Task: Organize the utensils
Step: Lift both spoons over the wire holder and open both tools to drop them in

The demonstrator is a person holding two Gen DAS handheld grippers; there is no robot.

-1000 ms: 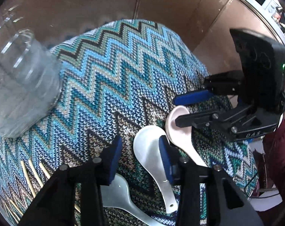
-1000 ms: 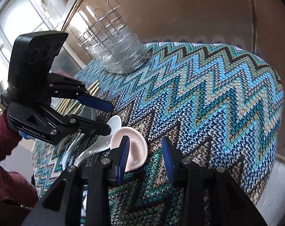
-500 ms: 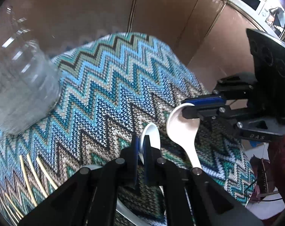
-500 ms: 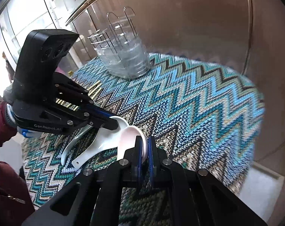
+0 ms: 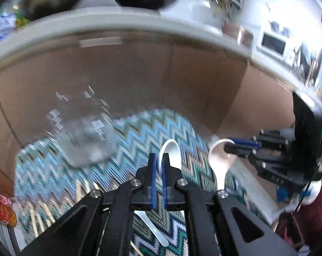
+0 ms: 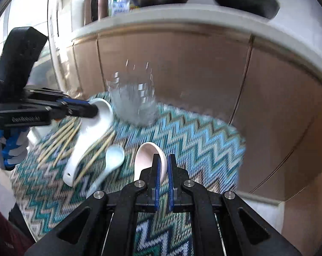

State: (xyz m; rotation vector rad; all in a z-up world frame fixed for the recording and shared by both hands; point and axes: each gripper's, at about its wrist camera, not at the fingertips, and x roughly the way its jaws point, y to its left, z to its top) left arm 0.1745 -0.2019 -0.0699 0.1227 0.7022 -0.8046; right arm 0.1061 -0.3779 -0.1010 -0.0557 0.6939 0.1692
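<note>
While blurred, clear holder [image 6: 133, 104] contents indiscernible

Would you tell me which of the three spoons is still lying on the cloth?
The pale blue spoon, beside the chopsticks; tongs hold the other two aloft.

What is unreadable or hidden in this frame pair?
- Clear holder: motion-blurred in both wrist views; its compartments are unreadable.
- White spoon: handle hidden behind the left gripper.
- Pink spoon: handle hidden behind the right gripper.
- Chopsticks: smeared; uncountable.
</note>
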